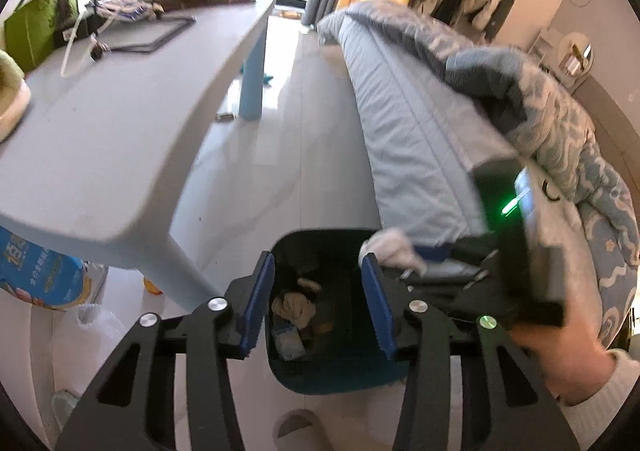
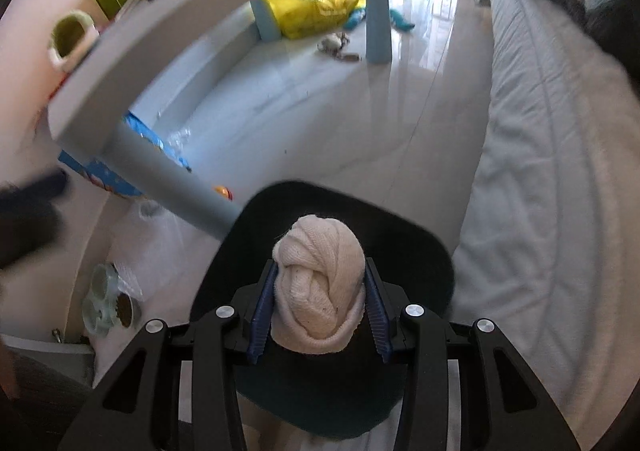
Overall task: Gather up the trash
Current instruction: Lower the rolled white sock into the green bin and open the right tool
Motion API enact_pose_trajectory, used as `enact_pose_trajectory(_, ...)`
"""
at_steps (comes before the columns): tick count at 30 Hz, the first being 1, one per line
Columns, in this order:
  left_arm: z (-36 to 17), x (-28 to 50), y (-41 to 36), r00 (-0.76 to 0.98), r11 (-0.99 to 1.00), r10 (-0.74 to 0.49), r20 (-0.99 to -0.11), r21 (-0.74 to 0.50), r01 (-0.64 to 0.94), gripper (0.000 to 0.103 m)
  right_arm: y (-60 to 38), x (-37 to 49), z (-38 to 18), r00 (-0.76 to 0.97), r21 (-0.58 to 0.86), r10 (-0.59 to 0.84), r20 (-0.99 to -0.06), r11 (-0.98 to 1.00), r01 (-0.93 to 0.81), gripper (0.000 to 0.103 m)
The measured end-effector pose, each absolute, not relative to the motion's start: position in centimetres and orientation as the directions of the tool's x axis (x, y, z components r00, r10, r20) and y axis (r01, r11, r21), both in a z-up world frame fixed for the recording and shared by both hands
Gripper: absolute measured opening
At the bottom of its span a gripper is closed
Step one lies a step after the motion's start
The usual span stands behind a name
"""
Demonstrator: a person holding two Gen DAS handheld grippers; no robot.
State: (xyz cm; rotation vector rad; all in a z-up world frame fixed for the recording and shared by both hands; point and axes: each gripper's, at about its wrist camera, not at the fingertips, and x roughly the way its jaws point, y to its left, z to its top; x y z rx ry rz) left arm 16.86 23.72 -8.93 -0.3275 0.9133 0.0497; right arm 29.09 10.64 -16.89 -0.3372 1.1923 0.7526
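Floor: pale glossy tiles, grey table (image 1: 120, 139) to the left, bed (image 2: 552, 187) to the right.
Bin: dark trash bin (image 1: 320, 367) stood on the floor between them, crumpled waste inside.
Left gripper (image 1: 318, 305): jaws spread wide, empty, poised above the bin mouth.
Right gripper (image 2: 320, 311): jaws pinched the rolled cream sock (image 2: 320, 291) from both sides, directly over the bin.
Right hand (image 1: 560, 367): gripped the handle, white sleeve at the wrist.

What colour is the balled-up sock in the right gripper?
Cream sock, clearest in the right wrist view.
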Motion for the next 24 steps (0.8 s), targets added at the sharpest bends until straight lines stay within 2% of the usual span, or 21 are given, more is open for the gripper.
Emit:
enact_pose_trajectory(7,-6.8,16.0,24.5,0.672,0.944,-0.08,-0.736,-0.272,-0.185,0.041,11.2,28.8,-20.0,0.129,0.138,0.298,-0.946,0.727,-0.673,0.043)
enact_pose_trajectory(9,-6.3,15.8,24.5,0.689,0.945,-0.079,-0.72,-0.274,-0.179,0.041,11.2,28.7,-20.8,0.126,0.127,0.283,-0.951,0.727,-0.675,0.047)
enact_pose_trajectory(10,-6.2,15.7,24.5,0.694,0.946,-0.077,-0.716,-0.273,-0.177,0.041,11.3,28.5,-21.3,0.124,0.114,0.267,-0.956,0.725,-0.679,0.055)
enact_pose_trajectory(12,-5.9,15.8,24.4,0.697,0.947,-0.072,-0.713,-0.267,-0.176,0.041,11.5,28.4,-22.1,0.109,0.109,0.247,-0.963,0.725,-0.68,0.061)
enact_pose_trajectory(17,-4.8,15.6,24.0,0.716,0.949,-0.068,-0.695,-0.266,-0.168,0.041,11.5,27.8,-22.4,0.118,0.071,0.21,-0.971,0.716,-0.694,0.065)
enact_pose_trajectory(24,-2.9,15.6,22.6,0.747,0.955,-0.07,-0.661,-0.261,-0.142,0.041,10.2,28.2,-20.6,0.131,0.108,0.265,-0.955,0.727,-0.678,0.067)
